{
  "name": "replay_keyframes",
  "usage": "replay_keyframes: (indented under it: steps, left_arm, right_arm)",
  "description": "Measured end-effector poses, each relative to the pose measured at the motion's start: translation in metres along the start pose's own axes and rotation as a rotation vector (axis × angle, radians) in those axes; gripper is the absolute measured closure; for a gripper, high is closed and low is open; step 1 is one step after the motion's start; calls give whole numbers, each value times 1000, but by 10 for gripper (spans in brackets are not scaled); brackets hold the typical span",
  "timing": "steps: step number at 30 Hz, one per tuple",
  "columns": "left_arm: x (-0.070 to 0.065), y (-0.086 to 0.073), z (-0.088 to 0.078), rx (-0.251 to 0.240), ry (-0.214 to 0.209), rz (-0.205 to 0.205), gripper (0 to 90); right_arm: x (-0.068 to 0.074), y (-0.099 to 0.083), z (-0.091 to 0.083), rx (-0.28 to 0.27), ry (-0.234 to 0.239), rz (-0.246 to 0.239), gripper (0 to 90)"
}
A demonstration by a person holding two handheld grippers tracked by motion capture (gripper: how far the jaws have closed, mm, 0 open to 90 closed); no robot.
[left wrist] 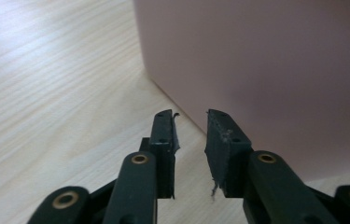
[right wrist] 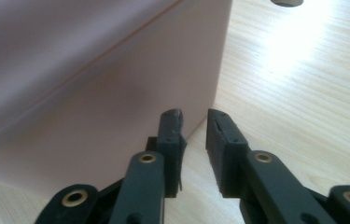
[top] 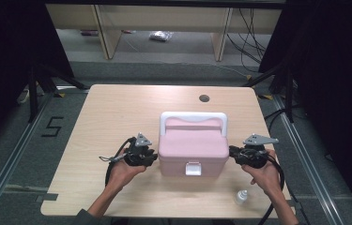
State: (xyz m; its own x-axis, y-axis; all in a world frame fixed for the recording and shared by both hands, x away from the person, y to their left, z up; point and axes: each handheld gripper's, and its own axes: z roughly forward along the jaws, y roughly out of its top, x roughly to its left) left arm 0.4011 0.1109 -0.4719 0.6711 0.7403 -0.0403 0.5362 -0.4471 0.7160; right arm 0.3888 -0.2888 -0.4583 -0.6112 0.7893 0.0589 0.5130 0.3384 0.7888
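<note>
A pink box (top: 192, 145) with a white handle (top: 193, 117) and a white front latch (top: 193, 168) stands closed in the middle of the wooden table (top: 117, 117). My left gripper (top: 155, 158) sits at the box's left side, pointing at it. The right gripper (top: 231, 152) sits at the box's right side, also pointing inward. In the left gripper view the jaws (left wrist: 190, 114) stand a little apart with nothing between them, close to the pink wall (left wrist: 266, 70). The right gripper view has the same narrow gap (right wrist: 195, 113) beside the box's corner (right wrist: 93, 79).
A small clear bottle (top: 241, 197) stands near the table's front edge, just below my right hand. A round cable hole (top: 204, 98) lies in the tabletop behind the box. Dark curtains and stand legs flank the table on both sides.
</note>
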Motion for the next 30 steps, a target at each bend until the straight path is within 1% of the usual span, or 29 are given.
replay_keyframes:
  steps: [1,2,3,4,5,6,7,8,9,10,11,12,13,14,15,16,17,18,19,20,21,23,24,25,26,27,29,30]
  left_arm:
    - [0,0,0,0,0,0,684]
    - [1,1,-1,-7,2,-8,684]
    - [3,2,-4,-9,-7,-9,666]
    - [3,2,-4,-9,-7,-9,655]
    - [5,4,-5,-9,-13,-9,639]
    - [9,6,-6,-11,-11,-9,625]
    - [11,7,-8,-12,-8,-13,612]
    - [11,7,-8,-12,-8,-13,602]
    - [15,11,-12,-11,-19,-11,583]
    - [15,11,-12,-11,-19,-11,563]
    - [17,13,-13,-8,-13,-13,551]
    - [19,15,-15,-6,-21,-20,549]
    - [21,20,-19,3,-17,-7,544]
    - [21,20,-19,3,-17,-7,532]
    - [23,22,-21,11,-17,1,532]
    - [25,25,-23,10,-9,-6,514]
    - [26,27,-25,11,-10,-6,498]
    - [27,29,-26,14,-14,-12,491]
    - [29,32,-28,15,-23,-9,479]
    - [29,34,-30,13,-20,-7,468]
    - [31,36,-31,19,-30,-7,453]
    - [32,41,-35,17,-46,-9,421]
    - [32,43,-37,17,-50,-3,412]
    - [32,45,-39,11,-50,-6,388]
    - [33,48,-42,30,-57,8,388]
    - [33,50,-44,23,-63,4,377]
    - [34,55,-49,19,-66,1,354]
    - [34,58,-51,20,-70,8,347]
  right_arm:
    - [0,0,0,0,0,0,739]
    - [-1,-1,-1,4,-7,-10,729]
    - [-2,-3,-1,5,-16,-6,705]
    - [-2,-3,-1,5,-16,-6,705]
    - [-3,-4,-2,19,-14,4,674]
    - [-2,-6,-2,19,-3,28,657]
    - [-4,-6,-4,26,-15,1,650]
    - [-4,-7,-4,29,-6,23,645]
    - [-4,-9,-3,31,-2,34,634]
    - [-4,-9,-3,31,-2,34,634]
    - [-5,-12,-4,35,-34,53,597]
    - [-7,-13,-3,35,-35,43,588]
    - [-8,-14,-5,37,-43,31,576]
    - [-8,-14,-5,37,-43,31,576]
    - [-8,-15,-5,38,-47,39,557]
    - [-10,-16,-5,34,-43,39,535]
    - [-11,-17,-6,32,-53,50,514]
    - [-11,-18,-6,35,-51,72,501]
    - [-13,-19,-6,26,-63,58,493]
    - [-15,-20,-6,31,-67,45,480]
    - [-15,-21,-6,29,-78,48,462]
    - [-16,-22,-6,25,-81,62,430]
    - [-17,-23,-7,47,-82,61,418]
    - [-18,-25,-7,35,-100,65,409]
    - [-18,-25,-7,35,-100,65,409]
    - [-16,-27,-6,37,-88,105,405]
    - [-20,-30,-6,31,-100,92,395]
    - [-20,-30,-6,38,-100,107,390]
